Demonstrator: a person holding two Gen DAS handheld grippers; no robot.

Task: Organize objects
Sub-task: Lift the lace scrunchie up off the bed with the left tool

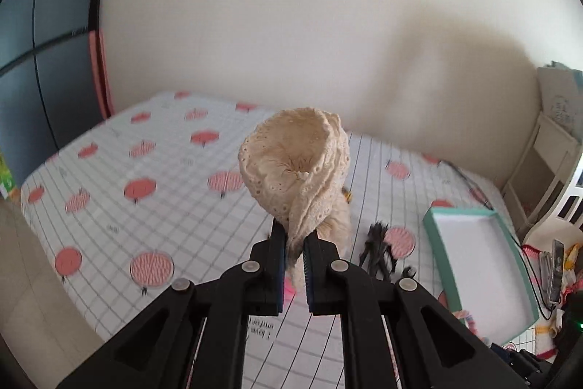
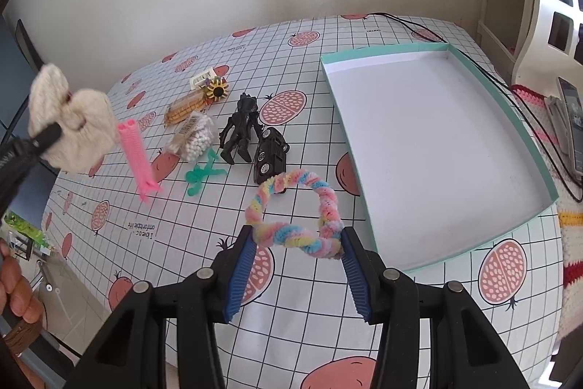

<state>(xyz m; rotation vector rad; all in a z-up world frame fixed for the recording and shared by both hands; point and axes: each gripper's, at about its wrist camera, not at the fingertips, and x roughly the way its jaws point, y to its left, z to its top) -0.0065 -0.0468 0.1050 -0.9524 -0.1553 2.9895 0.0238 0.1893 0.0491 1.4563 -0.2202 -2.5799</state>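
Right wrist view takes in the widest ground: a table under a checked cloth with pomegranate prints (image 2: pixel 364 334), and on its right side a shallow mint-edged tray (image 2: pixel 510 104) with a bare white floor, which I judge to be where the loose items are meant to end up, since nothing lies in it yet. Left of the tray the small things sit bunched together on the cloth: a black toy car (image 2: pixel 270 154) just beside a black figure (image 2: pixel 240 130), a bag of cotton swabs (image 2: pixel 193 137), a green pipe-cleaner shape (image 2: pixel 202 175), a pink comb-like clip (image 2: pixel 140 155), a yellow packet (image 2: pixel 184 110), and a round striped toy (image 2: pixel 217 89) further back. The right gripper (image 2: pixel 297 245) stands wide, its blue pads spread, and a pastel twisted pipe-cleaner ring (image 2: pixel 291 210) spans the gap, its lower edge reaching both fingers; whether it is truly clamped or merely resting between them I cannot tell. It hangs near the tray's front corner, probably headed there. Left wrist view shows the left gripper (image 1: pixel 293 243) closed down on a cream lace scrunchie (image 1: pixel 297 163), pinched by a gathered fold so the loop stands up above the jaws, raised well clear of the table, likely for carrying.
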